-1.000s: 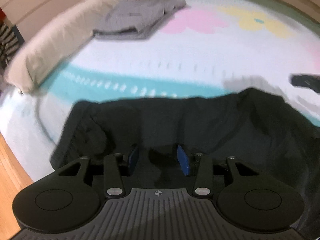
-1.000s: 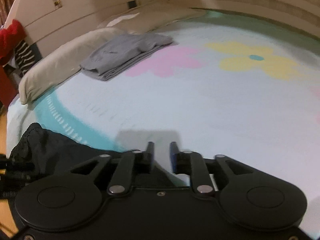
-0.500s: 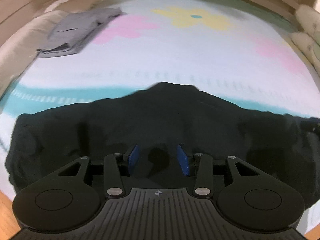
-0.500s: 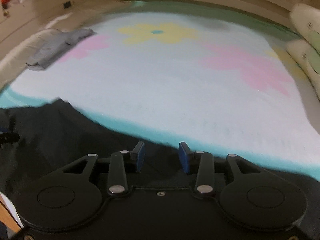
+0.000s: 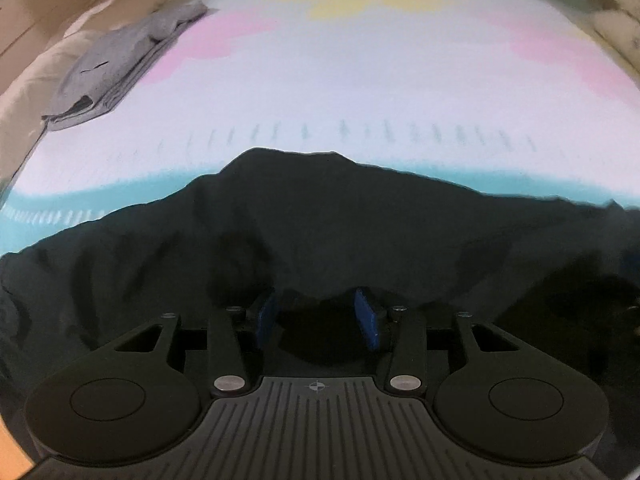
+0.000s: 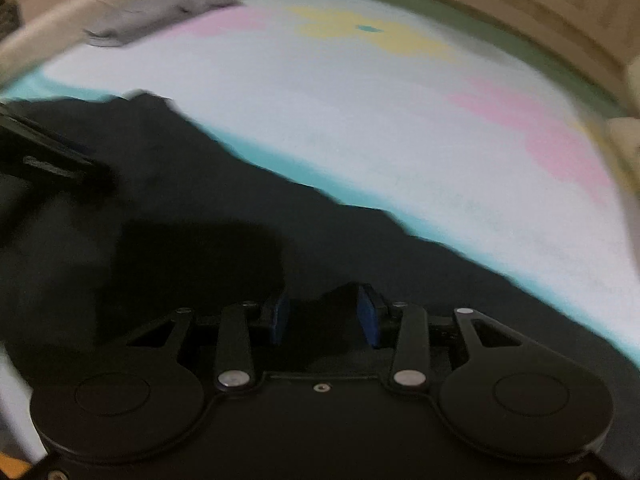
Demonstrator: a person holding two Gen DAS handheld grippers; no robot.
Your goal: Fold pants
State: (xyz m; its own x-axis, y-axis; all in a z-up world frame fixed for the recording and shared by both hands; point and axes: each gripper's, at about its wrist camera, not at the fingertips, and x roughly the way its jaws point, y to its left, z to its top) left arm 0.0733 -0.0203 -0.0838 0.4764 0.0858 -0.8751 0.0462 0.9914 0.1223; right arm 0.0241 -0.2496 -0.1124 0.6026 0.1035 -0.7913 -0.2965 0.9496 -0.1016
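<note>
Up close in the left wrist view, the left gripper [image 5: 318,316] has its fingers spread over black pants [image 5: 320,232] on the bed [image 5: 340,92]; a grey garment [image 5: 120,64] lies far left. From the right wrist, the right gripper [image 6: 324,320] is likewise spread above the pants [image 6: 200,220].

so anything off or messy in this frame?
Nothing damaged or spilled. The black pants lie rumpled across the near edge of the flowered bedspread, humped in the middle, not flat. Both the left gripper and right gripper are open over them. A folded grey garment sits far left. The right view is blurred.
</note>
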